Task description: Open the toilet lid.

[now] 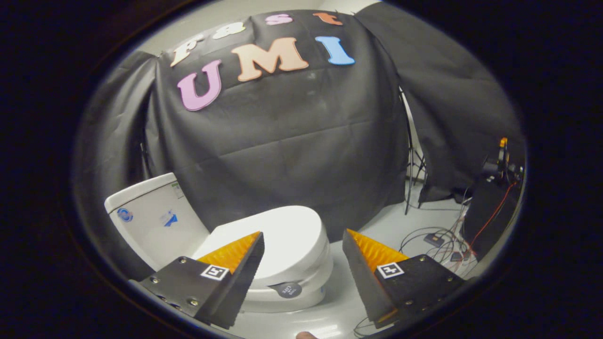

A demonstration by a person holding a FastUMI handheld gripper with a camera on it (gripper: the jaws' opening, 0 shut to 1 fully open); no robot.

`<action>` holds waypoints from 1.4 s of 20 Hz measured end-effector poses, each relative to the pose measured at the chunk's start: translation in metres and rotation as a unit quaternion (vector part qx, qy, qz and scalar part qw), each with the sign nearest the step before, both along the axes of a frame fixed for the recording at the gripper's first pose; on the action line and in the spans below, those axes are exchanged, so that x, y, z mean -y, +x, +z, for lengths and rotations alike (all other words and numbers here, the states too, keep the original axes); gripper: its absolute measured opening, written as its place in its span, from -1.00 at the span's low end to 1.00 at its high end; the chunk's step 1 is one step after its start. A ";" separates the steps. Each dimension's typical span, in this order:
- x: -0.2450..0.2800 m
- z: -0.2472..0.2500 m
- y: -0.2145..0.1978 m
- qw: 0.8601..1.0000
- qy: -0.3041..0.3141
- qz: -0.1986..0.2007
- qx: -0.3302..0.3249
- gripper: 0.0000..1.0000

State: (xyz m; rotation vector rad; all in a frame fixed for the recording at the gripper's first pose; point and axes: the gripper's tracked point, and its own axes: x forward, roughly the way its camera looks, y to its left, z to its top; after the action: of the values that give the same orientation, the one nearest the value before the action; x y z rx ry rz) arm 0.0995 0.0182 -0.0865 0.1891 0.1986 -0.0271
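A white toilet stands ahead and below, its lid [287,235] lying flat and shut on the bowl. The white tank [150,219] rises behind it on the left, against the black cloth. A round dark sticker [288,290] sits on the front of the seat rim. My gripper [303,238] is open, held above the front part of the lid with a wide gap. One finger [235,263] overlaps the lid's left side in view, the other finger [372,263] hangs over the floor to the right. Nothing is between them.
Loose cables and small boxes [438,245] lie on the pale floor [339,301] to the right of the toilet. A thin stand [411,160] and dark equipment with an orange part [501,165] are at the far right. Black cloth [292,141] closes the back.
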 end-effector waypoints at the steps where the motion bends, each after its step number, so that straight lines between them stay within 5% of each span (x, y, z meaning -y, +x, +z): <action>1: -0.001 -0.014 0.007 1.000 0.014 -0.001 -0.018 0.98; 6: -0.011 -0.082 0.018 0.989 0.086 -0.012 -0.124 0.98; 15: -0.037 -0.146 0.018 0.960 0.187 -0.017 -0.207 0.70; 18: -0.046 -0.147 0.018 0.942 0.260 -0.014 -0.211 0.23; 20: -0.049 -0.151 0.016 0.926 0.305 -0.011 -0.222 0.24; 23: -0.040 -0.161 0.014 0.902 0.367 -0.037 -0.222 -0.64; 28: -0.059 -0.158 0.015 0.886 0.408 0.008 -0.219 -0.65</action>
State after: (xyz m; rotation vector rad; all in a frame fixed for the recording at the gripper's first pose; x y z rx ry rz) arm 0.1150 0.0773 -0.2447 1.0319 0.6635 0.0339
